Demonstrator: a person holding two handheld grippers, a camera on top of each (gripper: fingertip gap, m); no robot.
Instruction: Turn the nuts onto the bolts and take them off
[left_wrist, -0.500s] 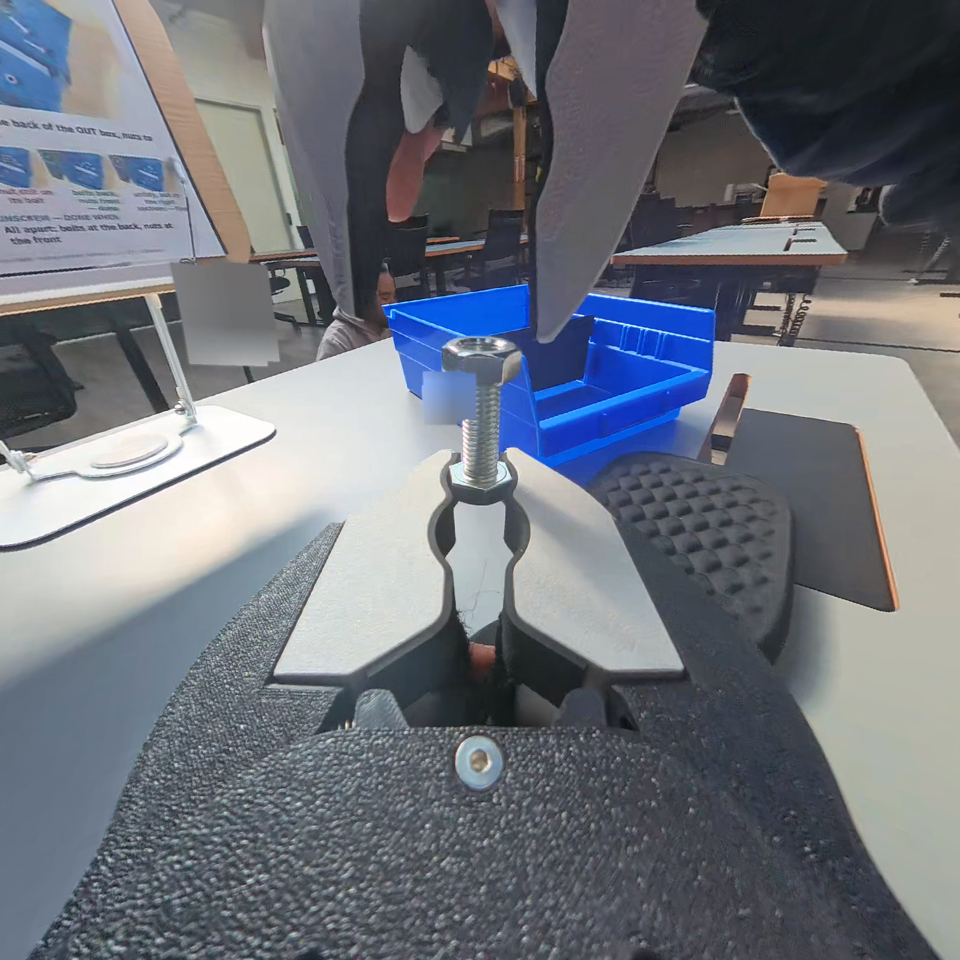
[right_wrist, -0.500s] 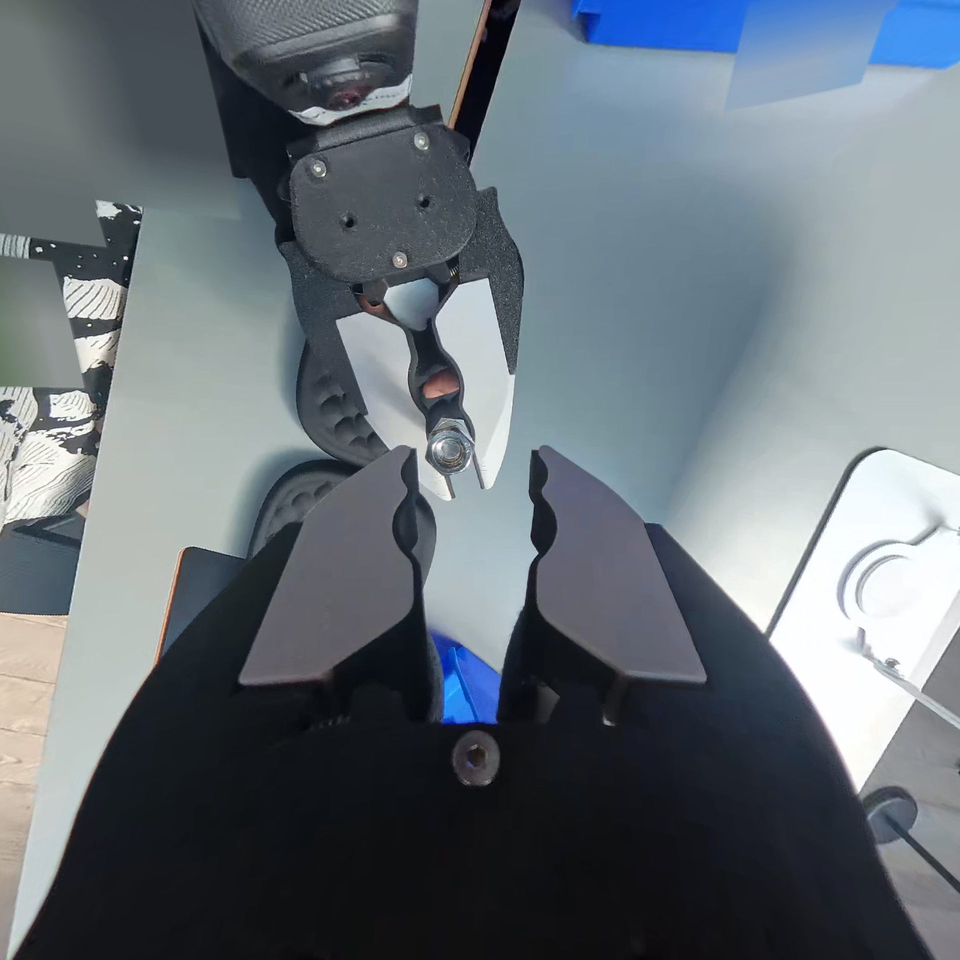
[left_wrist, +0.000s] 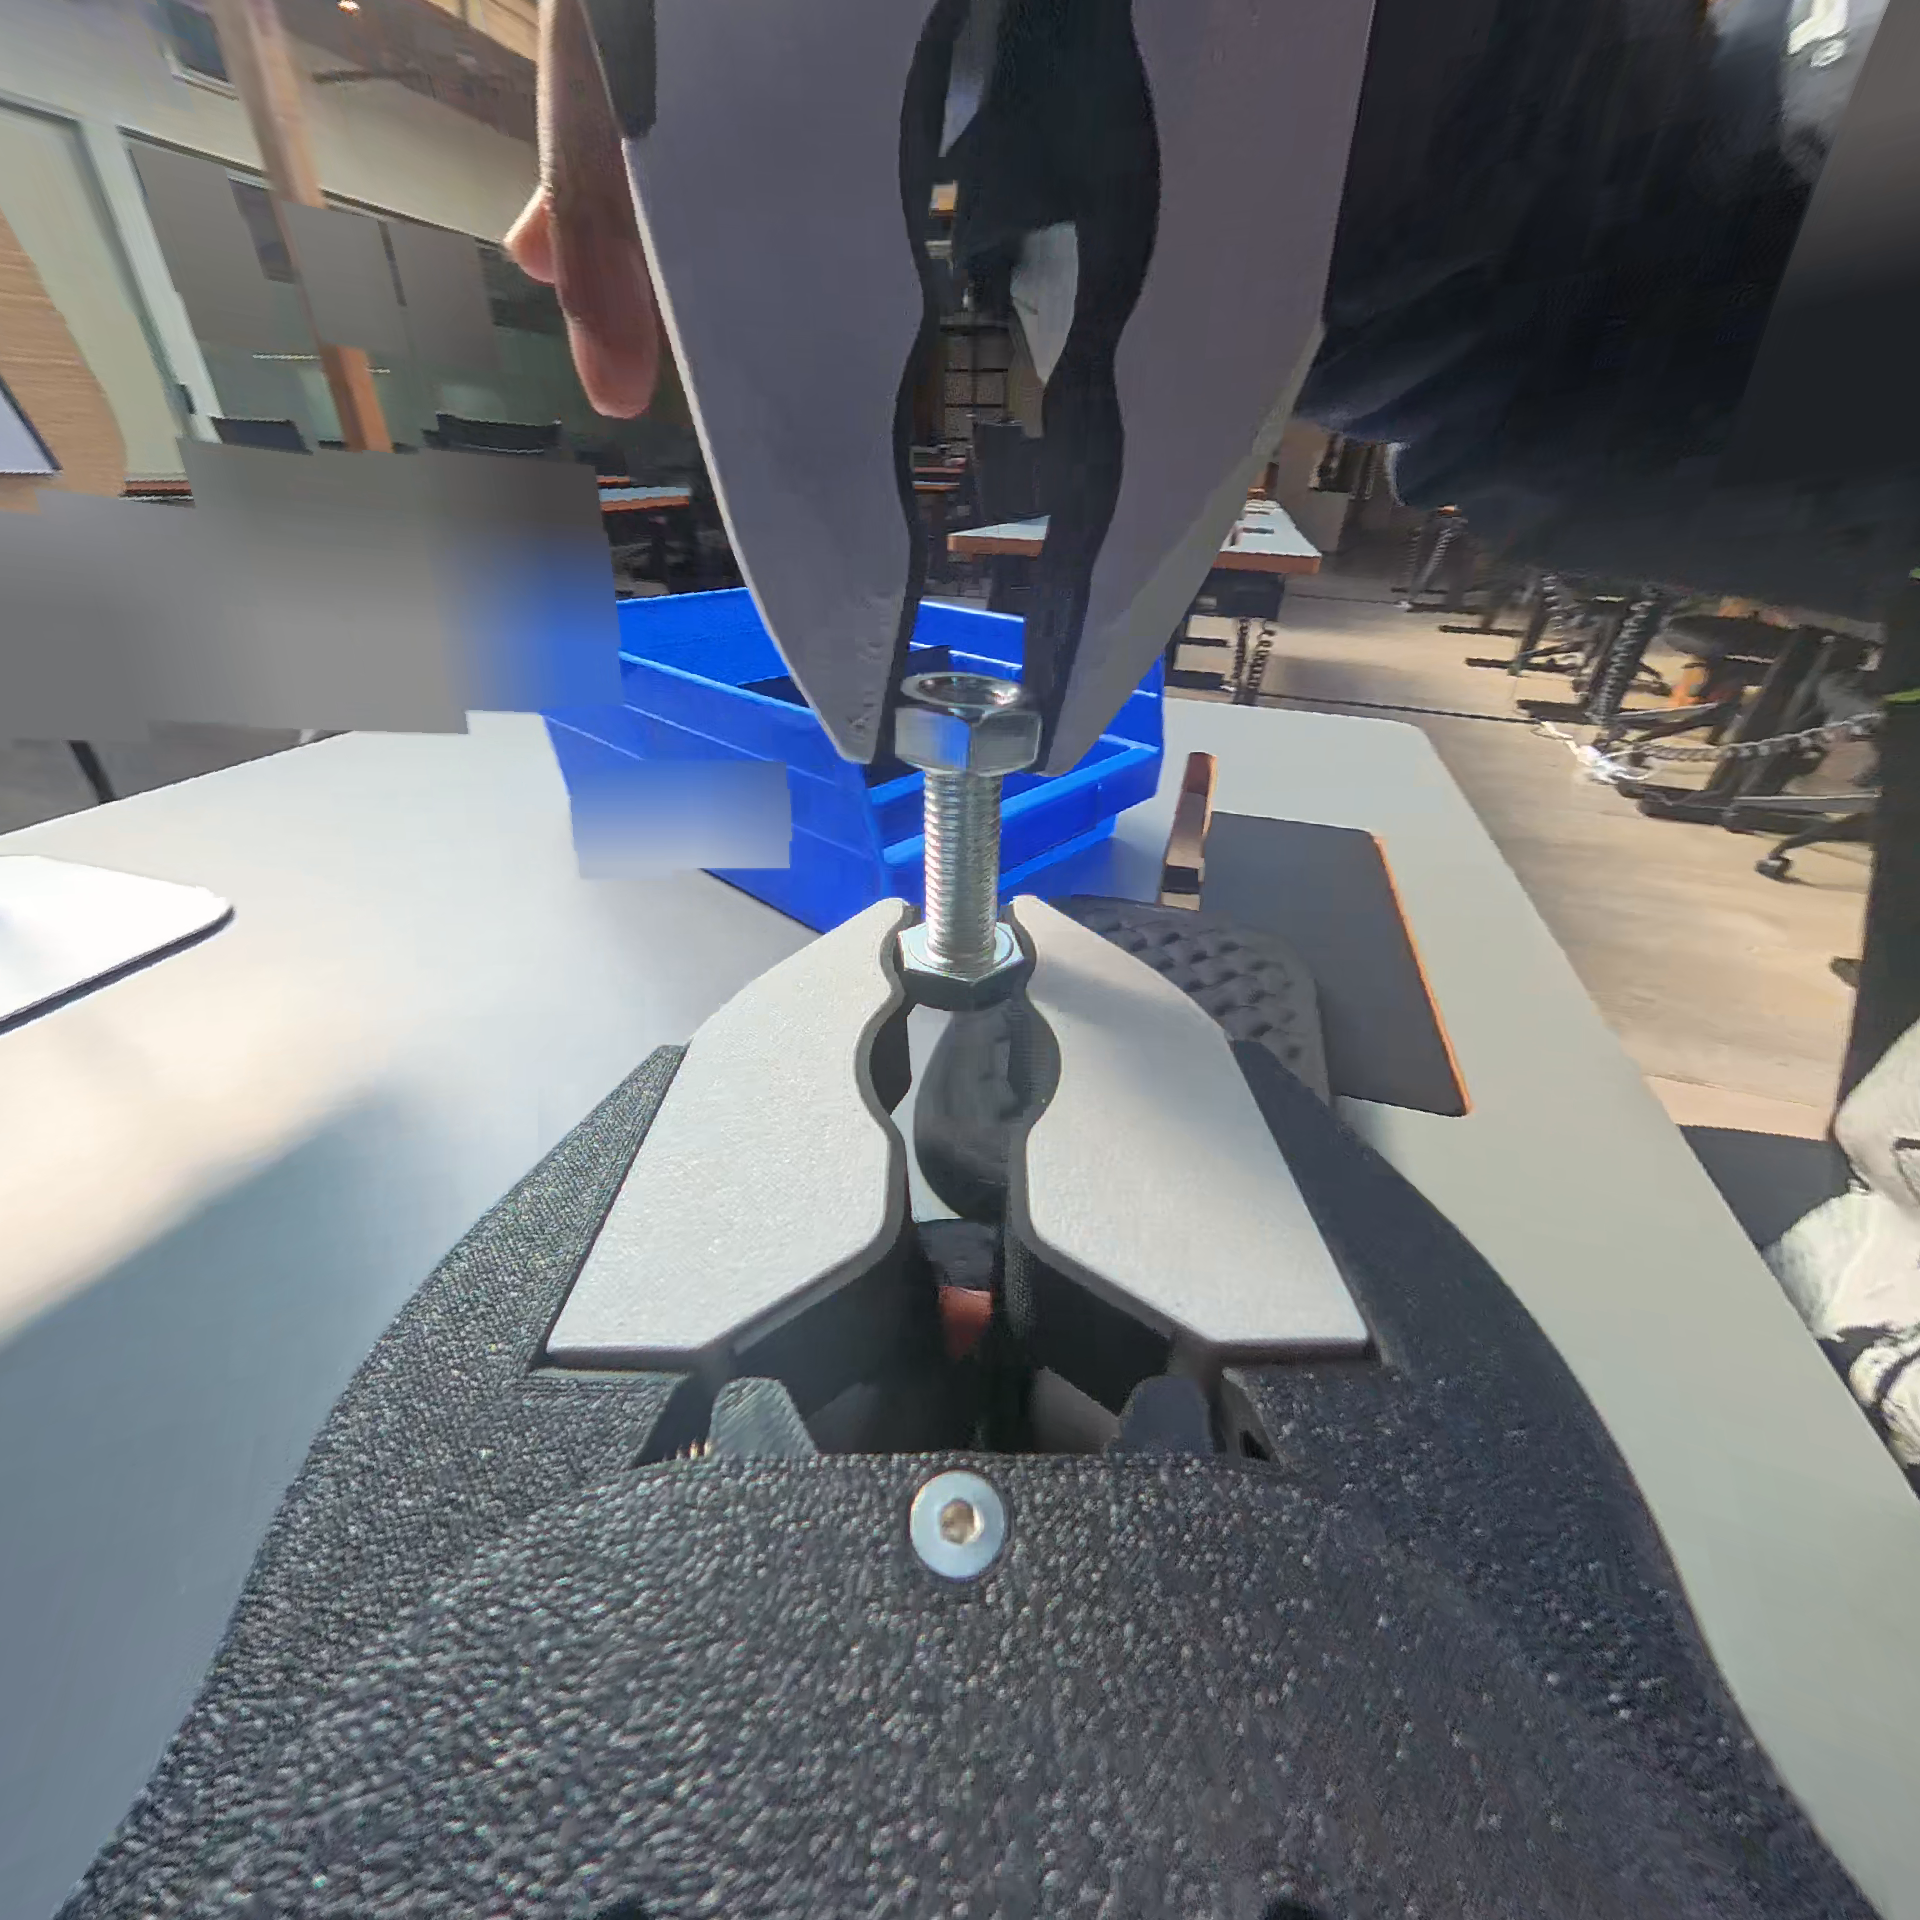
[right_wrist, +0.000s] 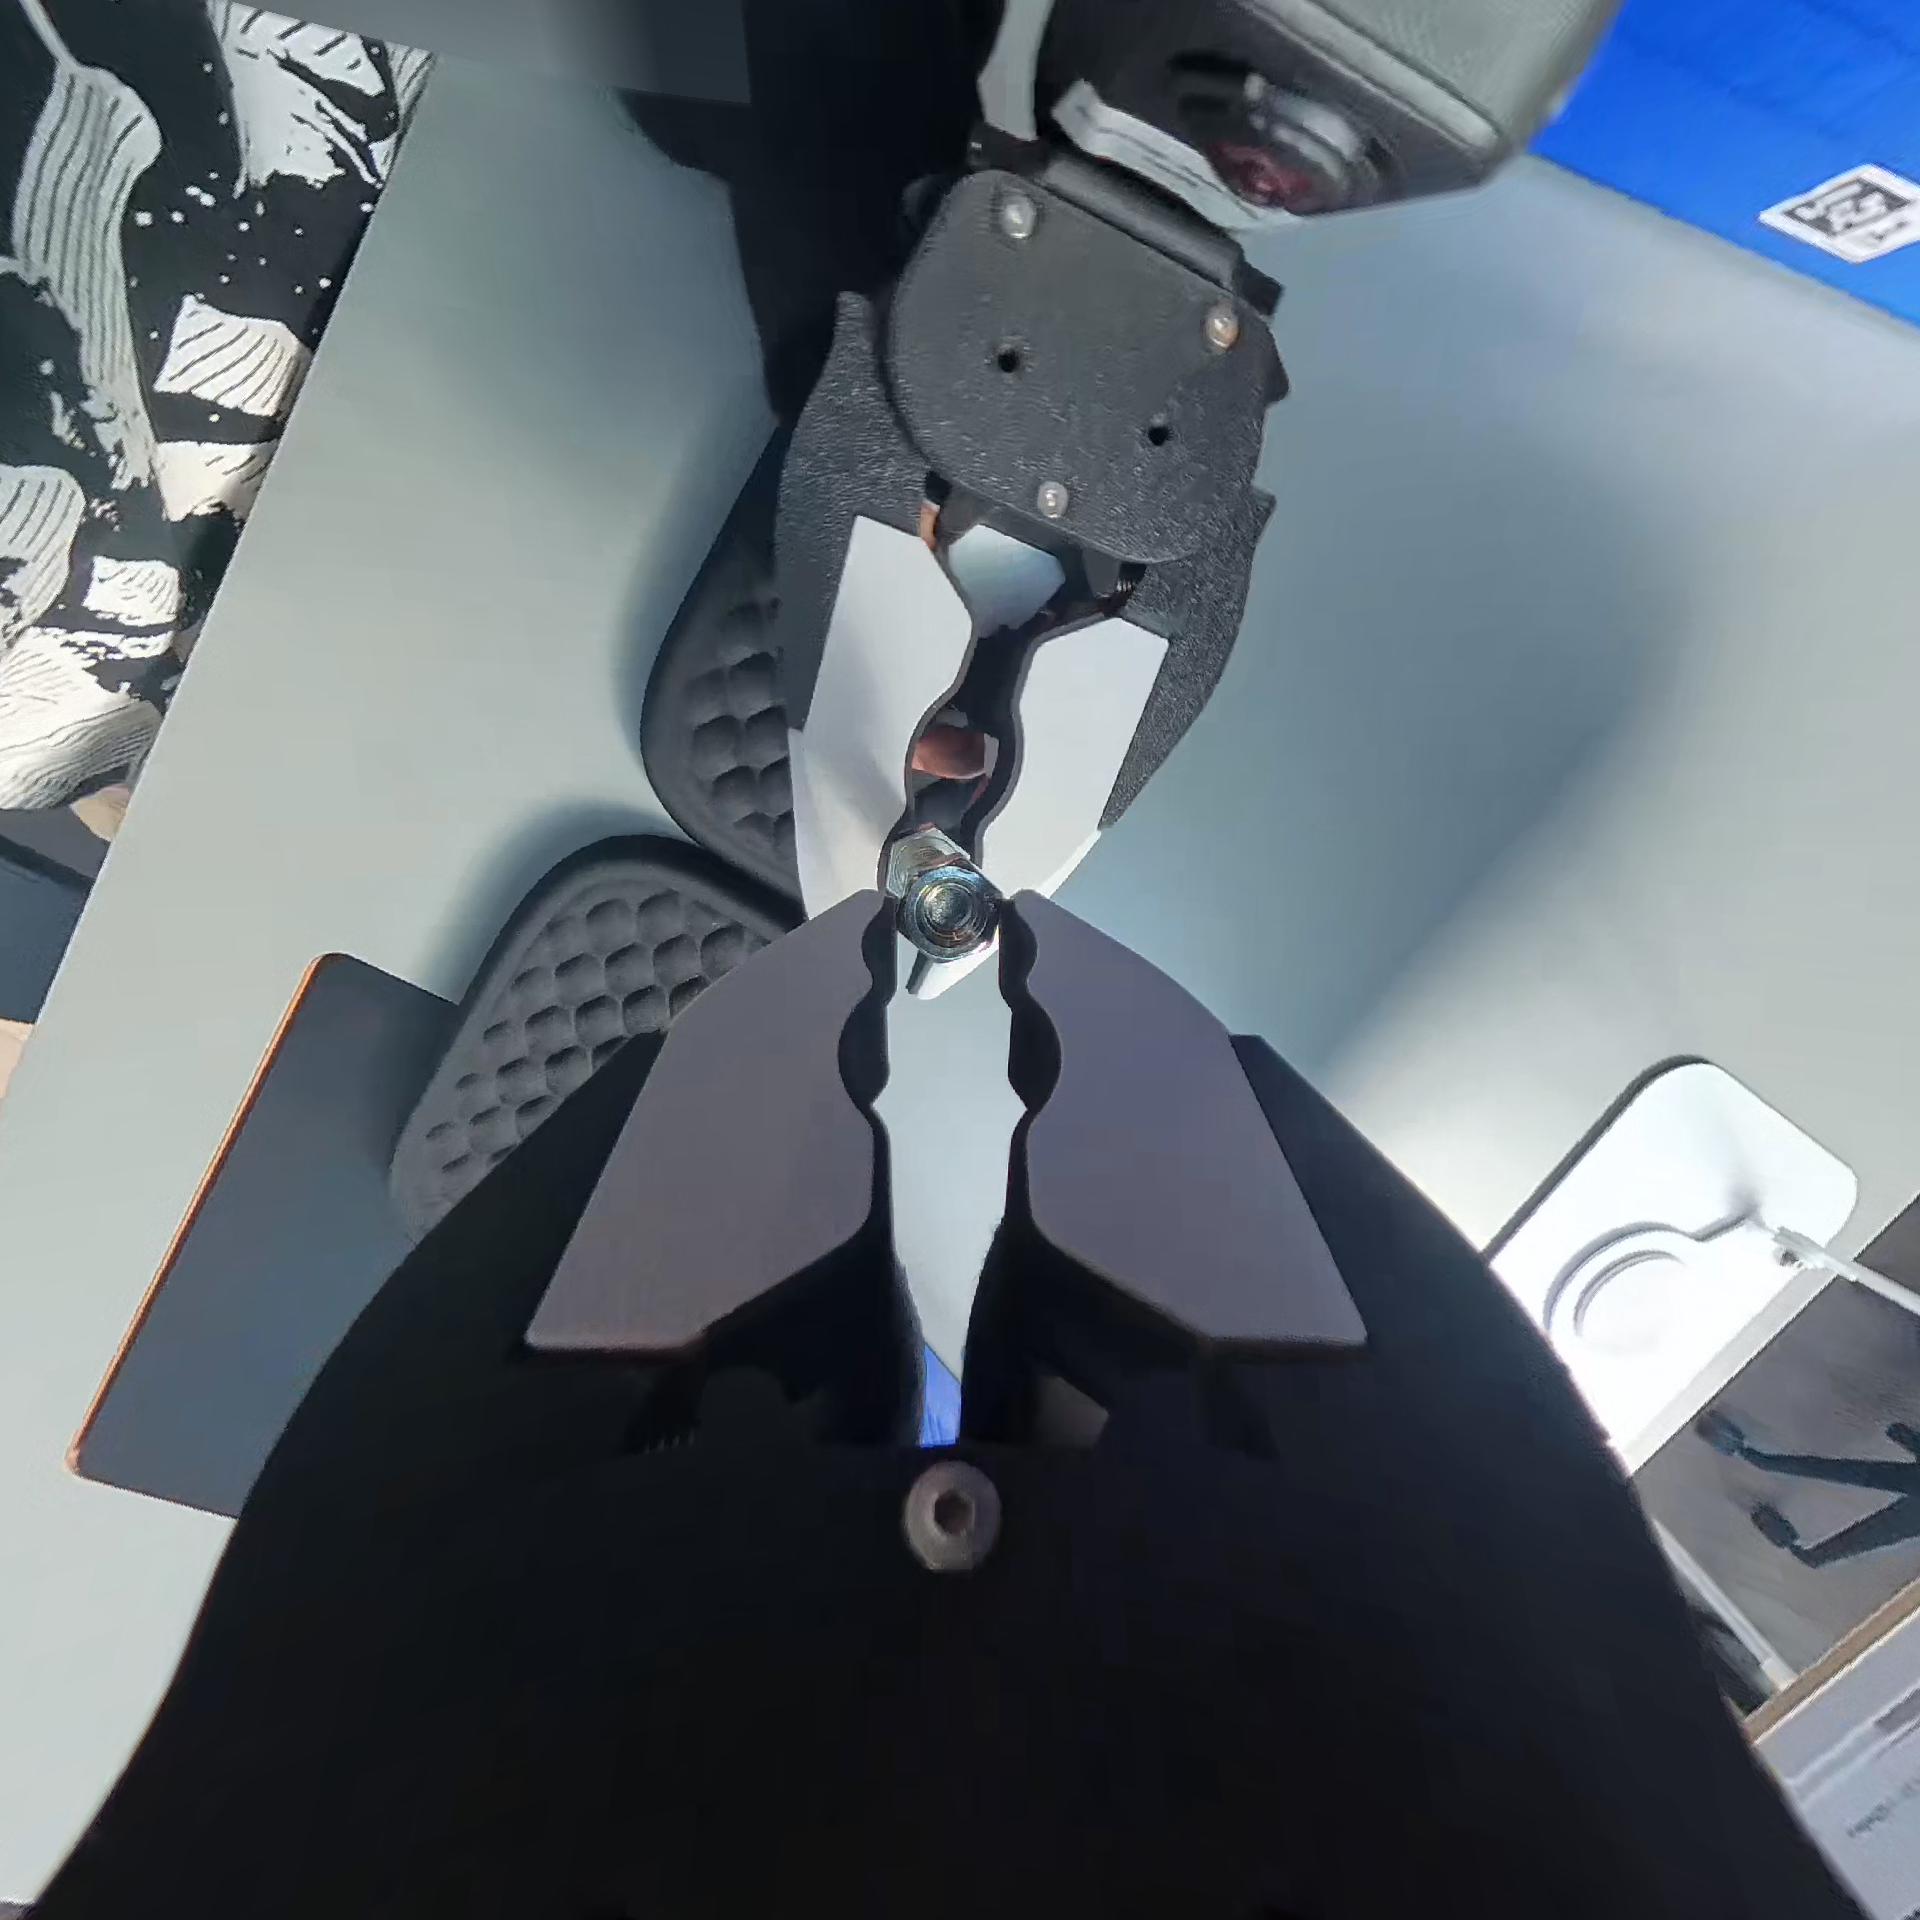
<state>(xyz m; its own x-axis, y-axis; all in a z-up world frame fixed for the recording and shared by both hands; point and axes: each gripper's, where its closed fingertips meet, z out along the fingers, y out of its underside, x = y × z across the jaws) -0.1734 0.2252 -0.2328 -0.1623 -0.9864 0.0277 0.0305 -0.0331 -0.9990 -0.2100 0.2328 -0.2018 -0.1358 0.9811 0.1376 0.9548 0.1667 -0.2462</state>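
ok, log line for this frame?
left gripper: shut on nut | bolt: upright, head up | right gripper: shut on bolt head | blue bin: behind | table

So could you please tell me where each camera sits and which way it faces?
Left wrist view: on the left gripper, looking level across the table to a blue bin; its fingers clamp the nut.
Right wrist view: on the right gripper, looking straight down; its fingers flank the bolt head.
Shared: bolt, nut, both grippers.
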